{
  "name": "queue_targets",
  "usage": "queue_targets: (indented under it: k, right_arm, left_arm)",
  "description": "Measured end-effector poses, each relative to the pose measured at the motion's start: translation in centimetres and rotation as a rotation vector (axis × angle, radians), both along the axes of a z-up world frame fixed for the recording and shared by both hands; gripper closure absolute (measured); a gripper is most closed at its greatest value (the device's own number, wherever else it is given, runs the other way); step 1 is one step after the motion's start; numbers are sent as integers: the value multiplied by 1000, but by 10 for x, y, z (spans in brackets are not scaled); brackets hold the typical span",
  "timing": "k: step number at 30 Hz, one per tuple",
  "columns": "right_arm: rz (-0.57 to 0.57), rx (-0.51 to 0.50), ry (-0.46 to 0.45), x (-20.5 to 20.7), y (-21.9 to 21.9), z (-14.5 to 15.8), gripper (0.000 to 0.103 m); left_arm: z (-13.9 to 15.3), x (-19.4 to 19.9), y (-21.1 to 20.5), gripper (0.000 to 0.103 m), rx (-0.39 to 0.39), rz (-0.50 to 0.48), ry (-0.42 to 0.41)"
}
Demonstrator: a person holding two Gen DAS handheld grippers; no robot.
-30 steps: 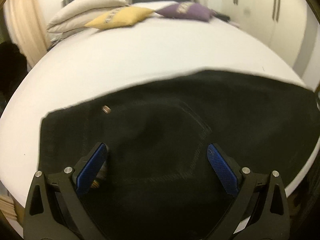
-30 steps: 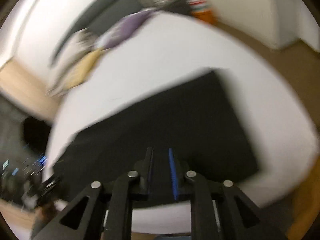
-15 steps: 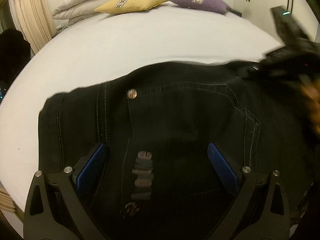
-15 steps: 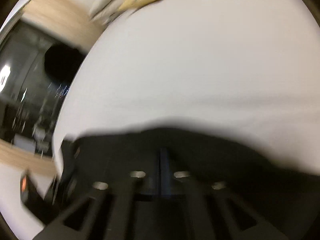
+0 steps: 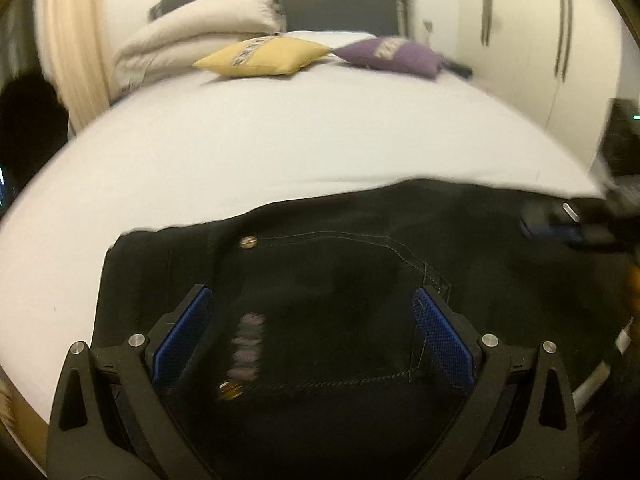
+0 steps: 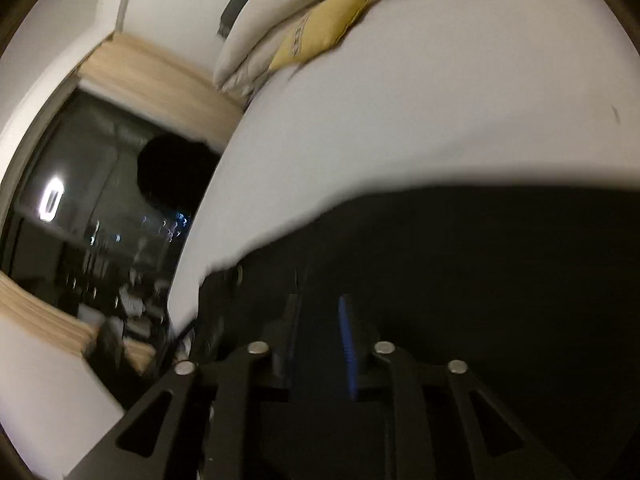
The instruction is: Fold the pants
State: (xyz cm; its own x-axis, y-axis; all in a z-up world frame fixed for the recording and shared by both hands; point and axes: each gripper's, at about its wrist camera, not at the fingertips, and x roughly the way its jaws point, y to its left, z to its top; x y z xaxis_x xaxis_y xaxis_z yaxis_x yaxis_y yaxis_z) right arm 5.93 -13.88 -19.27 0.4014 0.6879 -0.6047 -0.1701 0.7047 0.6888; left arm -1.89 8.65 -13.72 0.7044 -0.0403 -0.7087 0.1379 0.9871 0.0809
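Black pants [image 5: 340,288] lie folded on the white bed [image 5: 280,152], waistband button [image 5: 248,242] and pocket stitching facing up. My left gripper [image 5: 310,312] is open, its blue pads spread wide just above the waist area, holding nothing. My right gripper [image 6: 320,312] hovers over the pants [image 6: 480,280] with its jaws nearly closed, a narrow gap between them; whether cloth is pinched is unclear. The right gripper also shows at the right edge of the left wrist view [image 5: 568,228], on the pants' far right side.
A yellow cushion [image 5: 264,56], a purple cushion [image 5: 392,56] and stacked white pillows [image 5: 200,44] lie at the head of the bed. A dark window [image 6: 100,220] and curtain stand to the left. White wardrobe doors [image 5: 560,40] are to the right.
The right gripper swung over the pants to their waist end, and the folded layer now lies with waistband and button up. The left gripper stayed open and drew back slightly.
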Motion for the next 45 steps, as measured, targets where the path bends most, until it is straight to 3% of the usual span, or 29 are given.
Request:
queue_targets:
  k: [1, 2, 3, 4, 5, 7, 10, 12, 13, 15, 17, 22, 23, 25, 27, 29, 30, 31, 32, 33, 35, 40, 42, 43, 45]
  right_arm:
    - [8, -32, 16, -2, 3, -9, 80]
    - [2, -71, 51, -6, -1, -22, 97]
    - [-22, -65, 73, -7, -13, -36, 103]
    - [-42, -36, 77, -13, -25, -42, 103]
    - [-67, 13, 84, -16, -40, -46, 103]
    - [-145, -10, 76, -26, -64, -38, 103]
    - [-186, -61, 35, -30, -78, -11, 93]
    - [-178, -58, -7, -48, -84, 8, 83]
    - [-176, -60, -17, -55, -84, 12, 77]
    - [-168, -46, -27, -63, -85, 17, 75]
    - [-163, -38, -16, -56, -76, 15, 75]
    - [-116, -28, 1, -76, -83, 1, 75]
    - [-106, -38, -14, -79, -84, 1, 75]
    - [-80, -30, -28, -74, -85, -1, 75]
    - [-83, -31, -8, -69, -95, -8, 75]
    - [-96, -12, -18, -77, -99, -15, 74]
    - [-102, -16, -24, -80, -104, -18, 73]
    - [-123, -53, -15, -81, -110, -24, 71]
    - [-156, -83, 18, -84, -119, -34, 77]
    - [-183, -63, 36, -82, -124, -38, 83]
    - [-248, -24, 44, -87, -147, -41, 85]
    - [-465, -115, 33, -120, -226, -31, 84]
    - [-504, -133, 45, -133, -246, -25, 77]
    - [-527, -149, 42, -143, -255, -17, 66]
    - [-549, -142, 29, -160, -266, -7, 60]
  left_arm:
    - [-16, 6, -1, 2, 55, 16, 47]
    - [-26, 8, 3, 1, 68, 33, 74]
    - [-38, 12, 13, 1, 38, 58, 105]
    - [-43, 7, 32, 0, -63, 53, 103]
    - [-41, 0, 40, 0, -77, 35, 87]
    - [-31, -11, 44, 0, -33, 16, 44]
    - [-15, -24, 49, 0, 67, 71, -56]
    - [-11, -31, 61, 0, 57, 99, -38]
    - [-9, -37, 69, 0, 32, 117, -30]
    - [0, -50, 85, 0, -43, 174, -42]
    - [5, -76, 118, 0, -217, 265, -58]
    - [4, -103, 165, 0, -505, 332, -6]
    - [4, -106, 166, 0, -487, 330, 8]
    - [12, -104, 155, 3, -378, 299, -26]
    - [37, -74, 126, 3, -365, 256, -114]
    - [57, -73, 101, 3, -362, 144, -178]
    - [60, -72, 83, 3, -336, 84, -155]
    - [50, -57, 60, 3, -291, 2, -80]
    - [40, -50, 45, 3, -249, -48, -39]
    - [30, -44, 35, 3, -204, -72, -14]
    - [0, -28, 18, 6, -72, -96, 57]
    - [-25, 11, 34, 0, -59, -100, 120]
    - [-22, 16, 29, 0, -12, -111, 123]
    - [-20, 17, 27, 0, -4, -109, 125]
    - [-14, 13, 29, 0, 5, -77, 111]
